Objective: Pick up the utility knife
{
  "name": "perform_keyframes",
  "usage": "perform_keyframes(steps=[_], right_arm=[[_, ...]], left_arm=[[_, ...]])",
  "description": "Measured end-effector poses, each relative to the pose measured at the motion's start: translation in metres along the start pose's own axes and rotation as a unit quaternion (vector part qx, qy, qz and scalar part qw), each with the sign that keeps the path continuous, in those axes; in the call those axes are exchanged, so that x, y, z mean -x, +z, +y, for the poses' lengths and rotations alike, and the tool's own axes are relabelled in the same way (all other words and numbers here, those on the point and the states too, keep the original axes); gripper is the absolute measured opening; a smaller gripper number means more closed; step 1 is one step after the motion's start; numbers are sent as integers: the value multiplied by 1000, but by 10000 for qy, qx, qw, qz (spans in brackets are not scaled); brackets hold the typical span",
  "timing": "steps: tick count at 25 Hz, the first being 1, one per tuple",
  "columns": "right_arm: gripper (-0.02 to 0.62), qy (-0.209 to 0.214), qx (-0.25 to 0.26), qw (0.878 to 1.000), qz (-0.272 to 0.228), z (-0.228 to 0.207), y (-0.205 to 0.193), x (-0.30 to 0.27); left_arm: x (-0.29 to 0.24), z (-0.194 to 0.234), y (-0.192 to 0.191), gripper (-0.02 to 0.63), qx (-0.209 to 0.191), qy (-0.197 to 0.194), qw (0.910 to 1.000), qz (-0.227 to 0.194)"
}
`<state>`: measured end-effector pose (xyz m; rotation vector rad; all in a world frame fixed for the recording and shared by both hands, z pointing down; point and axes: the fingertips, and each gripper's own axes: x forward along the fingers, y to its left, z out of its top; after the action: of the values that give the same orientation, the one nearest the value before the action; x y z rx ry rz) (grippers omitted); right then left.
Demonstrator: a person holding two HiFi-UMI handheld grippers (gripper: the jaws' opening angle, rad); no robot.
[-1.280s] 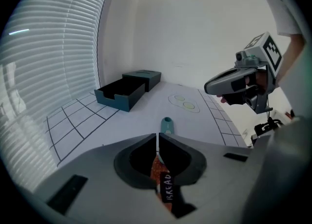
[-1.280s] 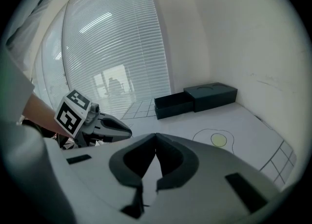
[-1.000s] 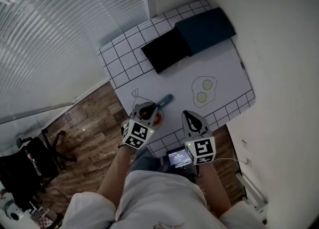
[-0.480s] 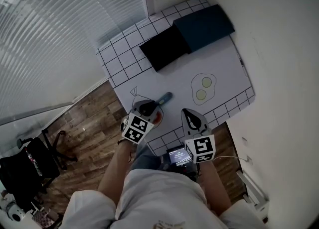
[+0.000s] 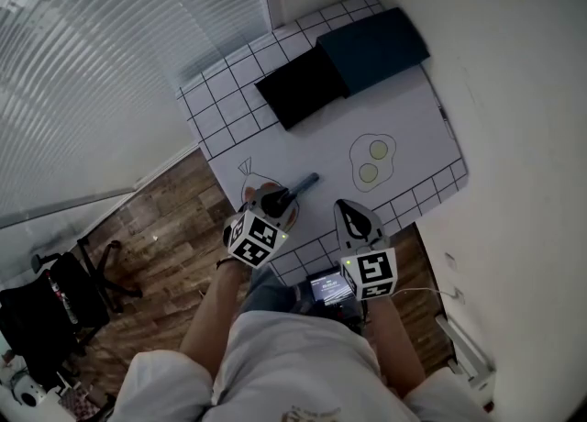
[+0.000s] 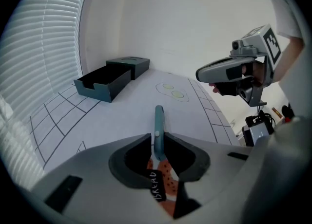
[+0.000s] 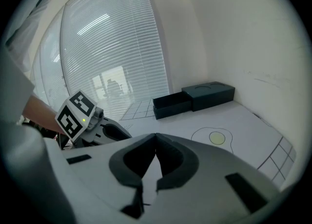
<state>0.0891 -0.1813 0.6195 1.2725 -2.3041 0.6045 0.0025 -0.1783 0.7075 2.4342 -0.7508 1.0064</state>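
My left gripper (image 6: 157, 139) has its jaws clenched on the near end of the utility knife (image 6: 159, 121). Its teal handle runs forward, left of the fried-egg drawing (image 5: 374, 159) on the bench (image 5: 413, 127); I cannot tell if it is lifted. My right gripper (image 7: 155, 142), nearer me than the egg, has its jaws pressed together on nothing. Against a second ago, the knife shows narrower and darker from the head view. A label (image 6: 156, 185) under the left jaws reads "BREAD".

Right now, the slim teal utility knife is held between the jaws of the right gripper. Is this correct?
Not quite. The slim teal utility knife is held between the jaws of the left gripper, as the left gripper view shows. The right gripper has its jaws together on nothing.
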Motion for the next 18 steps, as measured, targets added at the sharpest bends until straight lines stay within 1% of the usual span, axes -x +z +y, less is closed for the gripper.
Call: perform_keyframes(steps=[2,3,4,5,7,8,12,15,18], right_arm=[[6,-1,-1,10000,-2,-1,-1,2],[6,-3,-2,10000,-6,-1,-1,3],[6,-6,0,10000,-13,-1,-1,4],[6,-6,8,10000,-18,-1,-1,4],[6,-8,21,10000,-20,-2,-2,6],[6,-16,20,10000,-15,-3,-2,7],[6,-35,7,10000,37,-4,-9,12],[6,-41,14,10000,-21,-3,-6,16],[6,-49,41,9999,-84,-5,-2,18]], left_arm=[[-5,-7,-6,90,-160,-49,9997,204],[-8,-10,-10,112,-291,-25,9991,312],[-10,-11,-13,119,-434,48,9984,367],[-10,-10,-13,109,-533,130,9977,387],[-11,-8,-13,96,-543,219,9974,425],[-11,-8,-13,78,-523,229,9973,457],[-12,-8,-13,75,-551,231,9966,570],[-8,-10,-11,74,-571,275,9965,541],[-5,-10,-10,74,-493,307,9972,467]])
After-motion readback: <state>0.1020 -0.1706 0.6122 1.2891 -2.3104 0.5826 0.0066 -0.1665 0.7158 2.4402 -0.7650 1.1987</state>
